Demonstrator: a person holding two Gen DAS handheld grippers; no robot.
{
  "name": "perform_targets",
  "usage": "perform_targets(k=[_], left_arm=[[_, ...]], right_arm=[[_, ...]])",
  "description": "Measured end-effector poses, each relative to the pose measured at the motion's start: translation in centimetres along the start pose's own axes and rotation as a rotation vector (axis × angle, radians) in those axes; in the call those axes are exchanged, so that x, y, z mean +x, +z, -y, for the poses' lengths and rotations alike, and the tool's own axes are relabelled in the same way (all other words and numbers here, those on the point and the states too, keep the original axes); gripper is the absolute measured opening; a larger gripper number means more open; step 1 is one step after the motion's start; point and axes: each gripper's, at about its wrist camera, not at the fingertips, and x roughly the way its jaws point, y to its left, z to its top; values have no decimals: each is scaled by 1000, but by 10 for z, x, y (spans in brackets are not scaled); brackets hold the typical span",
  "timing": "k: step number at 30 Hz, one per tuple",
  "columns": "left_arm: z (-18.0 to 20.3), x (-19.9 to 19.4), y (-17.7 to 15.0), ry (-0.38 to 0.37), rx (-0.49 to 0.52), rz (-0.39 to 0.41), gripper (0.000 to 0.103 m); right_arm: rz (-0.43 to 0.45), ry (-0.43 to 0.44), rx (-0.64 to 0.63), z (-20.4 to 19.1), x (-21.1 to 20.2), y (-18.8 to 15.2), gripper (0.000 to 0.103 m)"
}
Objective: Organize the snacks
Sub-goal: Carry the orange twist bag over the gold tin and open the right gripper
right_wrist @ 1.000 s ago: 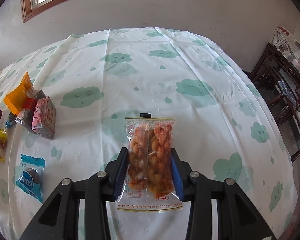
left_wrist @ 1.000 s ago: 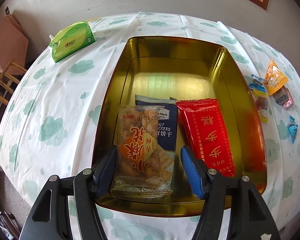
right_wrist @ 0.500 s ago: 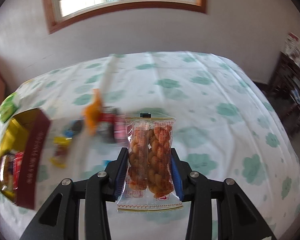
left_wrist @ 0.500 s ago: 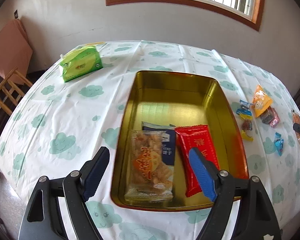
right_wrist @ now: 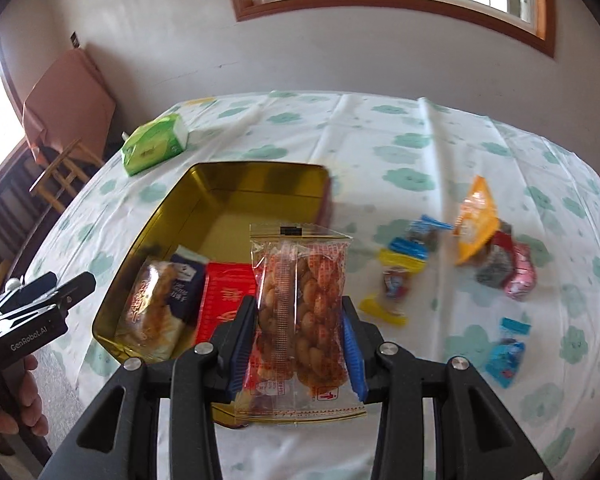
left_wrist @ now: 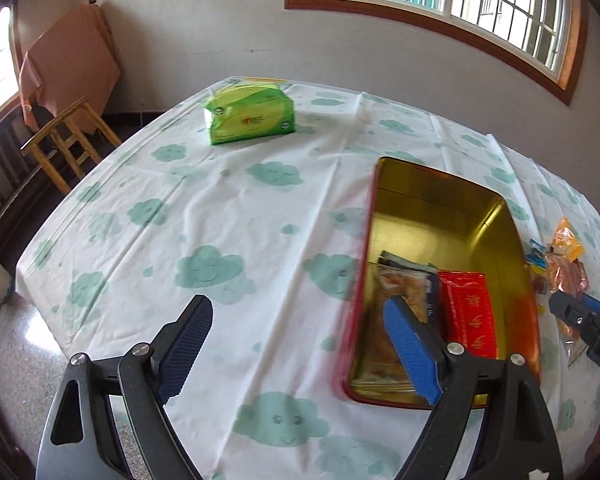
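My right gripper (right_wrist: pixel 300 320) pinches the twist-snack packet (right_wrist: pixel 300 304) over the gold tin (right_wrist: pixel 260 178), ready to drop it in. My left gripper (left_wrist: pixel 296 348), jaws just opened and empty, hangs beside the tin so the way in is clear.

L gripper (left_wrist: pixel 300 352) points steeply down, jaws wide apart w/ nothing between them, having just been opening. R gripper (right_wrist: pixel 300 332) also tilts down, pads clamped on both sides of a snack packet (right_wrist: pixel 302 312). A hand (right_wrist: pixel 8 408) grips the L gripper's handle.
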Motion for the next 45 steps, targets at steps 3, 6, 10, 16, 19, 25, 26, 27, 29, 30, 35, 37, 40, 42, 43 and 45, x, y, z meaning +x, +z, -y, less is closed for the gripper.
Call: perform_targets(k=[3, 6, 10, 16, 19, 25, 26, 27, 29, 30, 35, 37, 40, 42, 43, 45], left_arm=[[-9, 0, -2, 7, -20, -9, 88], [-18, 3, -4, 21, -39, -21, 89], [-27, 8, -7, 37, -58, -46, 89], [-31, 9, -11, 57, -68, -62, 89], [-30, 9, -11, 55, -68, -63, 89], [-25, 9, -10, 46, -58, -63, 89], [-24, 9, -11, 46, -56, -64, 89], [-23, 9, -11, 44, -54, -65, 89], [-21, 9, -10, 43, -52, -66, 89], [-21, 9, -11, 43, -50, -67, 89], [-18, 8, -11, 40, -44, -67, 89], [-17, 8, -11, 40, -45, -70, 89], [-17, 7, -11, 40, -47, -69, 89], [-15, 6, -10, 40, -46, -67, 89], [-14, 5, -10, 38, -45, -64, 89], [-12, 2, -9, 36, -41, -57, 89]], right_arm=[[-20, -4, -23, -16, 8, -1, 40], [-40, 8, -28, -25, 16, -3, 40], [-49, 5, -42, -36, 24, -3, 40], [-69, -5, -80, -48, 35, -5, 41], [-63, -18, -99, -52, 37, -6, 41], [-62, -34, -115, -55, 39, -7, 41], [-63, -34, -113, -55, 40, -8, 41], [-67, -30, -112, -55, 41, -8, 41], [-70, -24, -108, -55, 41, -9, 41], [-70, -24, -110, -55, 42, -9, 41], [-65, -19, -116, -55, 41, -10, 41], [-74, 0, -114, -54, 41, -10, 42], [-65, 21, -107, -51, 37, -10, 42], [-50, 38, -96, -48, 30, -8, 42], [-44, 45, -93, -47, 28, -8, 42], [-22, 51, -85, -40, 19, -7, 42]])
